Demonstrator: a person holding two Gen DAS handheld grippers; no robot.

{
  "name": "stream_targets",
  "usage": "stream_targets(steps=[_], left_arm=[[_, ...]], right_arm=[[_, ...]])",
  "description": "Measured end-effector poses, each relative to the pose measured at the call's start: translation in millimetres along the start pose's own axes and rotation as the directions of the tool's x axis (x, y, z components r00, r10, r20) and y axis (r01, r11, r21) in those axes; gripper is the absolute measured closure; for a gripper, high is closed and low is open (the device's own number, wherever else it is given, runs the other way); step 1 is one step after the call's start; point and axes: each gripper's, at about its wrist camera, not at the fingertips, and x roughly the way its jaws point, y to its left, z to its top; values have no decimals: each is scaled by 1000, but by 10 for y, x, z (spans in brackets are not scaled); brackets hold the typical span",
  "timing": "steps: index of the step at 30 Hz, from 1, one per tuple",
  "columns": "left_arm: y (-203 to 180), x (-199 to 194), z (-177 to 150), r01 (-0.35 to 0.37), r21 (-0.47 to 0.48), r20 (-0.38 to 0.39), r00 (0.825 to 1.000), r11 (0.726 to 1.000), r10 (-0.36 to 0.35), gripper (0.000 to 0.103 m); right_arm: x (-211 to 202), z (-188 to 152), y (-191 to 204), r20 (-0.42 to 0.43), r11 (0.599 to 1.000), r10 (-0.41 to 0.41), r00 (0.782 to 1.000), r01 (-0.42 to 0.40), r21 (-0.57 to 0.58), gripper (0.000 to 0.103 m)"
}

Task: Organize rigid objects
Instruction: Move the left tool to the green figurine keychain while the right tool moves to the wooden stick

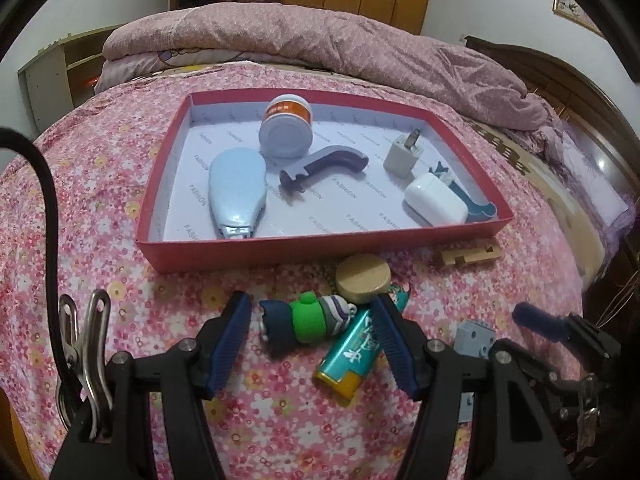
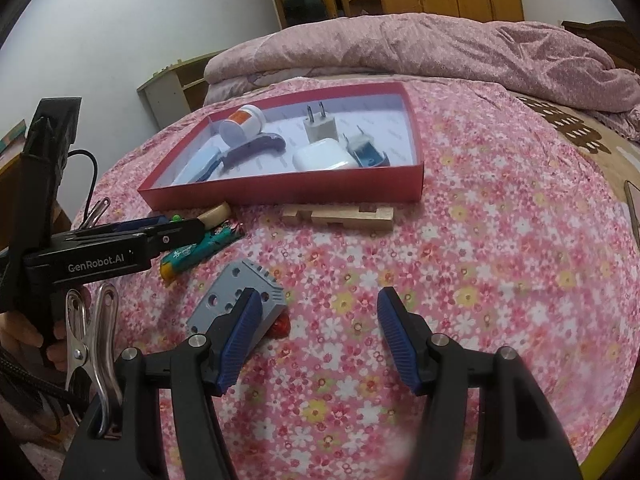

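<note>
A red tray [image 1: 248, 250] [image 2: 280, 194] on the flowered bedspread holds a white jar [image 1: 286, 128], a light-blue clipper [image 1: 238, 192], a purple opener [image 1: 324, 166], a plug adapter [image 1: 402, 154], a white earbud case [image 1: 436, 200] and a blue opener [image 1: 478, 208]. My left gripper [image 1: 314, 340] is open, its fingers either side of a small green-and-navy figure [image 1: 304, 320] and a teal lighter [image 1: 352, 356]. A round wooden lid [image 1: 363, 278] lies just beyond. My right gripper [image 2: 314, 336] is open and empty above the bedspread, beside a grey block [image 2: 236, 300].
A wooden puzzle piece [image 2: 340, 216] [image 1: 466, 254] lies against the tray's near wall. A folded pink quilt [image 1: 320, 40] lies behind the tray. The left gripper's body [image 2: 104, 256] shows in the right wrist view. Wardrobes stand at the back.
</note>
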Motion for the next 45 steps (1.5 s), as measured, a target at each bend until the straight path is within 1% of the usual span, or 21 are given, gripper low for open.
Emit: stream_targets(steps=[6,9,13,17,20,21,24,26,28,31,35,39,43,45], left_arm=[[106,-40,-15,-19,-34,17,1000,999,20,37],[133,-52,-30,-16,-38,21,1000,999,17,37],[100,-39,-50,-25,-27,36,999,999,26,37],[44,-19,-56,-4,-24,41,999,1000,5,37],[-18,-26,-79,-1,5,53,999,1000,1,37],[-28,-30,-86,1,10,57,998,1000,-1,39],[17,-40,-92,5,-5,61,998,1000,-5,41],[100,-45,-94,-2,-33,62,998,999,4,43],[164,-49,-98,15,-62,61,998,998,-11,45],[155,-47,-99,9,-53,60,998,999,-6,45],[85,-10,-91,-11,-32,64,998,999,13,45],[46,7,-108,-25,-21,74,997,999,26,44],[28,20,-115,-31,-16,83,996,999,32,44],[20,25,-117,-33,-12,85,996,999,34,44]], right_arm=[[0,1,-5,1,1000,-1,1000,1,3,41],[5,3,-12,1,1000,-3,1000,3,3,41],[17,5,-15,1,1000,-3,1000,3,8,41],[17,9,-13,1,1000,-8,1000,8,15,41],[20,31,6,0,1000,-9,1000,9,13,41],[20,46,15,1,1000,-11,1000,11,8,41],[15,116,26,13,999,-32,999,32,-5,41],[13,171,10,27,999,-50,998,50,1,41],[34,231,-35,32,998,-68,997,67,19,41],[107,314,-104,24,994,-96,995,95,53,40],[253,419,-146,-2,990,-105,994,105,96,37],[356,442,-93,-17,989,-119,993,120,87,26],[415,463,-18,-12,989,-132,991,133,62,23],[455,475,10,-9,986,-154,988,154,56,22]])
